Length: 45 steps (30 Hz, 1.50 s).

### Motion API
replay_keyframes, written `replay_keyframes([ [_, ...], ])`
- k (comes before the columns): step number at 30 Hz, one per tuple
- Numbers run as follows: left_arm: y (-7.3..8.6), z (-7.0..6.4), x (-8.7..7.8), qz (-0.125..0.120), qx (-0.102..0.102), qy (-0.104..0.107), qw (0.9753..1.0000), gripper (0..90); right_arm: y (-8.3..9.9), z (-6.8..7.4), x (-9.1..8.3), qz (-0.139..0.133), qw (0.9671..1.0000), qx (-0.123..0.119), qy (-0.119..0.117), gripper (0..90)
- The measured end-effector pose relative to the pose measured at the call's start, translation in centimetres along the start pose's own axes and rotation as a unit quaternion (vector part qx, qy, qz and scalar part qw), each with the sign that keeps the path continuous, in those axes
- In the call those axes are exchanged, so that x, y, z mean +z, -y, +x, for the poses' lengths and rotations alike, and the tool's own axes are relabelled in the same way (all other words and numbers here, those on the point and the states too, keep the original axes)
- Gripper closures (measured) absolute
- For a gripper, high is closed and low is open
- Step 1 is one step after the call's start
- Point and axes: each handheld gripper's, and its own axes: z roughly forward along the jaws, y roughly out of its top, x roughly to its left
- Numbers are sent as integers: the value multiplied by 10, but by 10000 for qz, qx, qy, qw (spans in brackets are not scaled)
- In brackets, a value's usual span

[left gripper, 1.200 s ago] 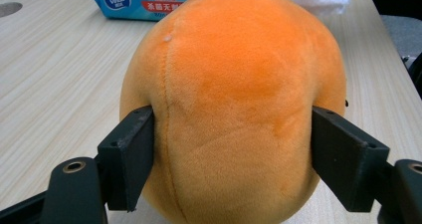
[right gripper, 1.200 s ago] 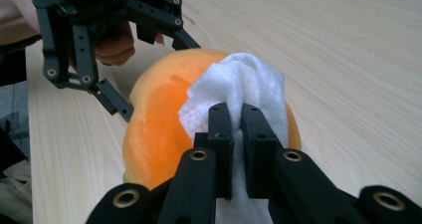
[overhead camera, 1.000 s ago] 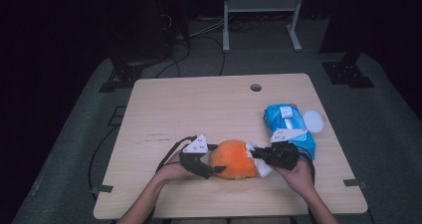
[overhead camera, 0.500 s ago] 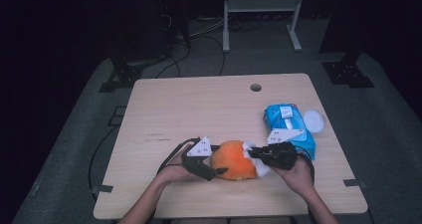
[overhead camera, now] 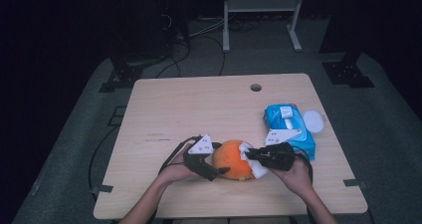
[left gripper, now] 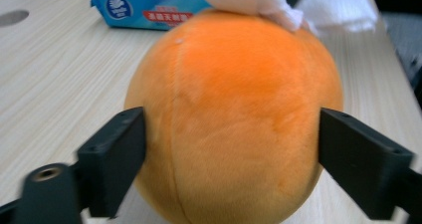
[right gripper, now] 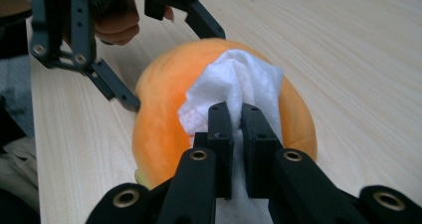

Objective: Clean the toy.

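We are gripping the orange plush ball (left gripper: 234,114), near the table's front edge, in our left gripper (left gripper: 231,149); right gripper (right gripper: 236,117) is pinching a white wipe (right gripper: 239,84) against it. Blue wipes pack (overhead camera: 288,127): label unreadable.

The place looks like a lab or recording studio rather than a home. A plain light-wood worktop (overhead camera: 199,109) with a cable hole (overhead camera: 256,87) stands alone on grey carpet (overhead camera: 74,149), and the surroundings are dark (black drapes or unlit walls, hard to tell). Black stand bases (overhead camera: 348,74) sit on the floor at the far left and far right corners, cables (overhead camera: 199,35) trail across the floor behind, and a white metal frame (overhead camera: 261,15) rises at the far side.
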Motion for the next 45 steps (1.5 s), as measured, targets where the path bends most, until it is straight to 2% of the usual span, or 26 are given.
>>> replay_keyframes([
  [2,0,2,1,-20,-157,66,9999,97,2,-2,-3,12,10000,44,26,835],
  [5,-2,0,0,41,-119,43,9999,202,-1,0,-4,-5,10000,0,72,835],
  [7,-6,-4,0,63,51,-18,10000,240,-8,7,-3,-44,9999,-108,34,835],
  [10,-11,-11,2,121,306,-74,9994,245,-18,18,0,-148,9992,-328,-175,834],
  [12,-12,-13,2,133,356,-84,9992,243,-21,23,2,-61,9988,-476,-113,834],
  [15,-8,-8,1,51,188,-7,9998,182,-16,17,1,-17,9992,-387,-58,835],
  [16,-5,-5,2,-12,75,42,10000,148,-14,15,0,-9,9994,-342,-50,835],
  [18,-2,2,3,-64,-308,132,9994,80,-9,7,-2,-25,9998,-137,-113,835],
  [19,0,3,4,-70,-404,168,9990,68,-7,4,-3,-46,9998,-45,-161,835],
  [21,2,4,6,-23,-426,215,9989,76,-6,2,-5,-52,9999,-7,-136,835],
  [24,-1,3,2,-11,-342,180,9993,213,-6,1,-6,-17,10000,-34,-44,834],
  [25,-3,2,1,21,-310,156,9994,230,-8,3,-7,-22,10000,-79,-12,834],
  [27,-9,-3,1,28,-193,87,9998,251,-12,10,-7,-55,9998,-201,21,834],
  [32,-27,-25,6,132,308,-125,9994,274,-27,35,0,-134,9983,-564,-97,834],
  [35,-30,-33,8,221,530,-231,9981,273,-32,47,8,6,9966,-821,-51,835],
  [38,-28,-31,7,154,527,-176,9983,273,-32,42,3,-15,9969,-790,42,836],
  [42,-25,-31,7,136,623,-110,9979,254,-27,24,-11,-63,9978,-598,288,835],
  [45,-23,-26,7,-78,432,43,9990,183,-17,11,-15,-20,9991,-355,224,835],
])
